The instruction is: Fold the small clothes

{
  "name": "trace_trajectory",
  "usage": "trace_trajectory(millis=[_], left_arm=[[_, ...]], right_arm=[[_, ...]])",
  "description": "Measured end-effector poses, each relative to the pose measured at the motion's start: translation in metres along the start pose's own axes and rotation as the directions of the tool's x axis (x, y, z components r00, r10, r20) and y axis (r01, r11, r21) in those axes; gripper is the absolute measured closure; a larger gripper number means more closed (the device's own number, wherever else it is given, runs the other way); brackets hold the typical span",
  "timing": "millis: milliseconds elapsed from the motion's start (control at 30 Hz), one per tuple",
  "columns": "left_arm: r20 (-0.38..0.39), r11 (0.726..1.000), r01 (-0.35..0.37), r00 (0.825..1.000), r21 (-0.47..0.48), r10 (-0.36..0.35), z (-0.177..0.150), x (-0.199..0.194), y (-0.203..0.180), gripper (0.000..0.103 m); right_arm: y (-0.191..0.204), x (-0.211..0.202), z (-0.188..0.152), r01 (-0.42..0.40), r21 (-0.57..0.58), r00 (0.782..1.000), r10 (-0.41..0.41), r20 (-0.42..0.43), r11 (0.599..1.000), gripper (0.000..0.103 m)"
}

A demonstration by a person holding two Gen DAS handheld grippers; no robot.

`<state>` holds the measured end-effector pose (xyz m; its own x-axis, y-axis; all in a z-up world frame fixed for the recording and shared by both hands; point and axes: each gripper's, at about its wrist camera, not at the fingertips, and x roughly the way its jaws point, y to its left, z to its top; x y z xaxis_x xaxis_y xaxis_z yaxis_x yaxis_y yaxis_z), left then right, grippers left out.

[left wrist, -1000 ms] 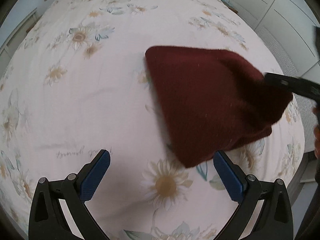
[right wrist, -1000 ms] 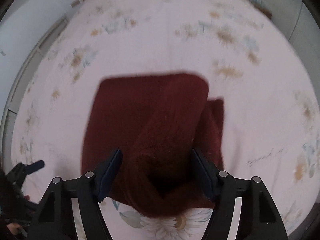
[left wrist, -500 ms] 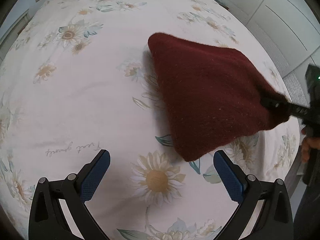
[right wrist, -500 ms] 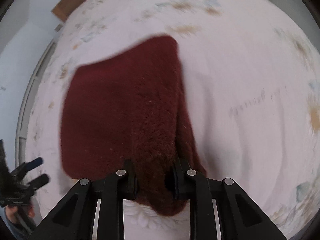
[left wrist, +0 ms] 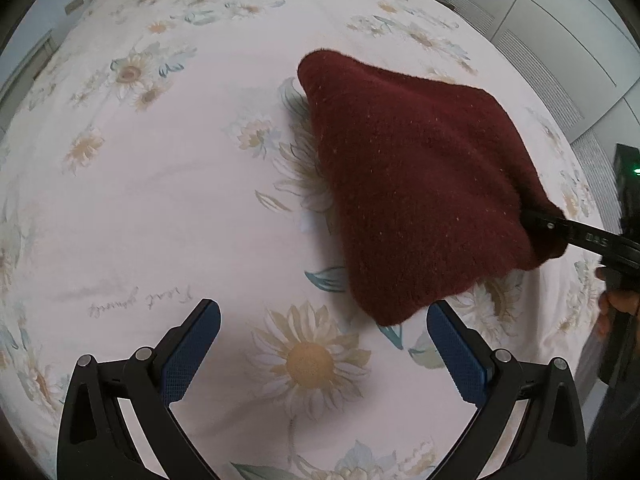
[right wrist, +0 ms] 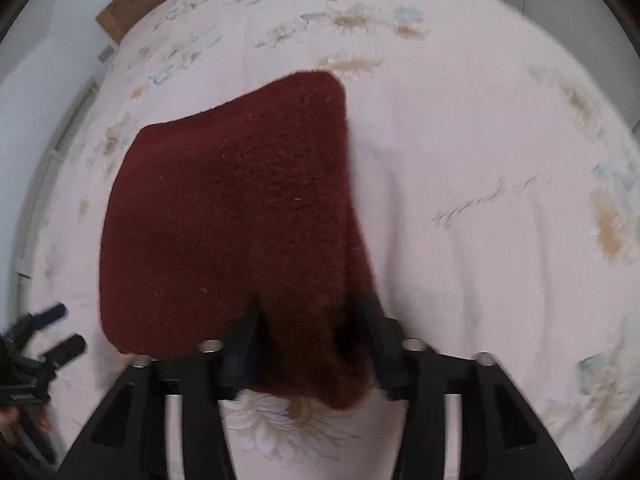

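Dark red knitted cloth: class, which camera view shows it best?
The left wrist view: the dark red knitted cloth appears sharp and nearly whole on the floral bedsheet. The right wrist view is blurred, its near edge hidden behind the jaws.

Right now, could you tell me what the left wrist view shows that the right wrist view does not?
Only the left wrist view shows the white louvred cupboard doors and the left gripper wide open over a printed daisy, empty.

Only the right wrist view shows the right gripper up close, its jaws just opened, maroon cloth between them.

Both show the folded maroon knit garment on the floral bedsheet.
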<state>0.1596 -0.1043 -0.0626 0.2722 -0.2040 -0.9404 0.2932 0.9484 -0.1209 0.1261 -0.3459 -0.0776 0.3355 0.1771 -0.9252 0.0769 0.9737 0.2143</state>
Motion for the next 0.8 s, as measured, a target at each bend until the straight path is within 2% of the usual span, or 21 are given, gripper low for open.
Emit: trace_trajectory(millis=[100,167,200,367,400,567,800], left_arm=[[0.006,1.0,-0.013,1.0,0.01,0.013,0.004,0.0,-0.001,0.001],[0.023,1.0,-0.012,1.0,-0.007,0.012,0.009,-0.002,0.002,0.001],[0.031,1.0,-0.013,0.999,-0.014,0.014,0.012,-0.003,0.003,0.001],[0.056,1.0,-0.026,0.998,-0.012,0.027,0.036,-0.009,0.005,0.001],[0.063,0.999,-0.032,0.997,-0.01,0.033,0.044,-0.01,0.004,0.001],[0.071,0.999,-0.034,0.997,-0.024,0.036,0.075,0.001,0.001,0.001],[-0.018,0.998,-0.005,1.0,-0.057,0.004,0.096,0.045,-0.01,0.001]], right_arm=[[0.003,-0.013,0.005,0.008,-0.021,1.0,-0.007,0.014,1.0,0.037],[0.007,-0.022,0.011,0.029,-0.04,0.999,-0.028,0.032,0.999,0.032],[0.01,-0.028,0.015,0.042,-0.049,0.998,-0.04,0.046,0.998,0.024],[0.032,-0.041,0.043,0.058,-0.113,0.995,-0.048,0.088,0.992,0.017],[0.035,-0.039,0.049,0.059,-0.124,0.995,-0.049,0.086,0.991,0.013],[0.048,-0.008,0.07,0.022,-0.136,1.0,-0.02,0.021,0.99,0.012],[0.03,0.043,0.064,0.023,-0.074,0.997,-0.029,-0.074,0.997,0.012]])
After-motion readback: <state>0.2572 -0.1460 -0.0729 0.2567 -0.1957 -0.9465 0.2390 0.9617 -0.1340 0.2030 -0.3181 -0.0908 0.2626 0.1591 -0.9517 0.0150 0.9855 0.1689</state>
